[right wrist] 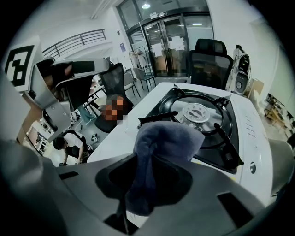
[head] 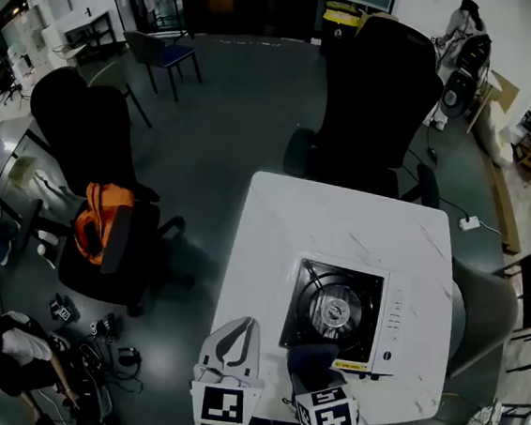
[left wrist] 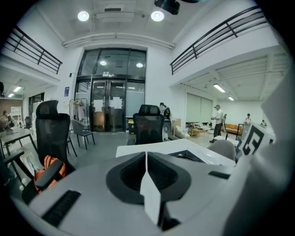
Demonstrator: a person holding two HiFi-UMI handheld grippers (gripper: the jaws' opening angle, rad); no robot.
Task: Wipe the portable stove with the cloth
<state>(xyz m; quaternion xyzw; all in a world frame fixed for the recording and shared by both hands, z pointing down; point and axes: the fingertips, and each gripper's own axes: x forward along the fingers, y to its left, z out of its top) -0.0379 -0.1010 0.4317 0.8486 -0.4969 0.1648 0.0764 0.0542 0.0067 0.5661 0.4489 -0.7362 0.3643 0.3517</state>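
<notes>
Right gripper view is showing the right gripper (right wrist: 150,168) clamping the bunched cloth (right wrist: 168,138) beside the stove (right wrist: 209,120) on the table (head: 340,224), seemingly poised for wiping, while the left gripper (left wrist: 146,173) is idling, jaws together, empty.

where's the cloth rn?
The cloth is clamped in the jaws of the right gripper, at the near edge of the portable stove on the white table; low in the head view, right of the left gripper.
</notes>
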